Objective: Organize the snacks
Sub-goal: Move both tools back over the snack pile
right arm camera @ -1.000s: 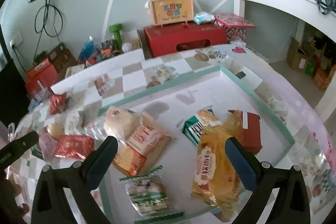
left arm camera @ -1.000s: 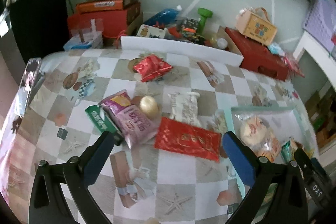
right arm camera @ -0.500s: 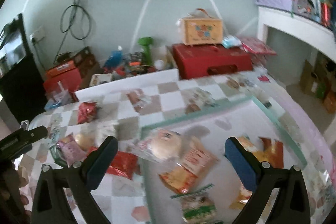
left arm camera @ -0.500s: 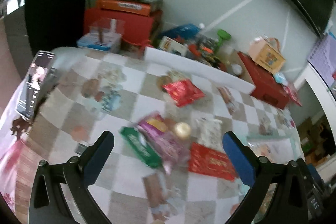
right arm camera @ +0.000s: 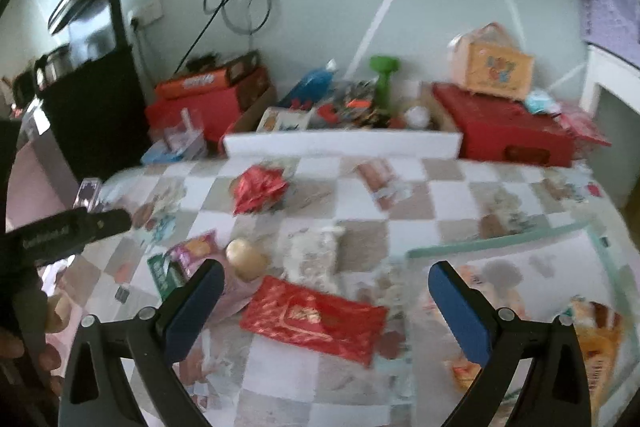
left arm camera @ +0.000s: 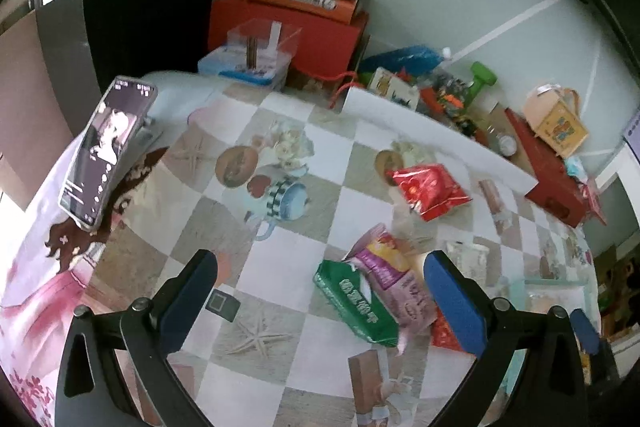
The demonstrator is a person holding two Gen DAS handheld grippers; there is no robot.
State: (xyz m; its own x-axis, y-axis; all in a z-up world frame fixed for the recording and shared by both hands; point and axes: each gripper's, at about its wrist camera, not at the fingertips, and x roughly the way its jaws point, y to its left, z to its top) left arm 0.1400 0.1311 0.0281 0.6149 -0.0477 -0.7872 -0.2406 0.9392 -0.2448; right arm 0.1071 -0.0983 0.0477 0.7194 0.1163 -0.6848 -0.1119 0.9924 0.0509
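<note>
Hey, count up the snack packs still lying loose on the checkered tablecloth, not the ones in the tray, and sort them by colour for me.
Red: 2, the crumpled bag and the flat packet
Green: 1, the pack
Purple-pink: 1, the bag
Clear, pale contents: 1, the bag
Gold: 1, the round piece
Total: 6

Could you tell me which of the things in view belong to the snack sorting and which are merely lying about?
For the job:
flat red packet
crumpled red bag
green packet
purple packet
round golden snack
white packet
tray
both open claws: left, right

Lying about:
phone
green dumbbell
red box
</note>
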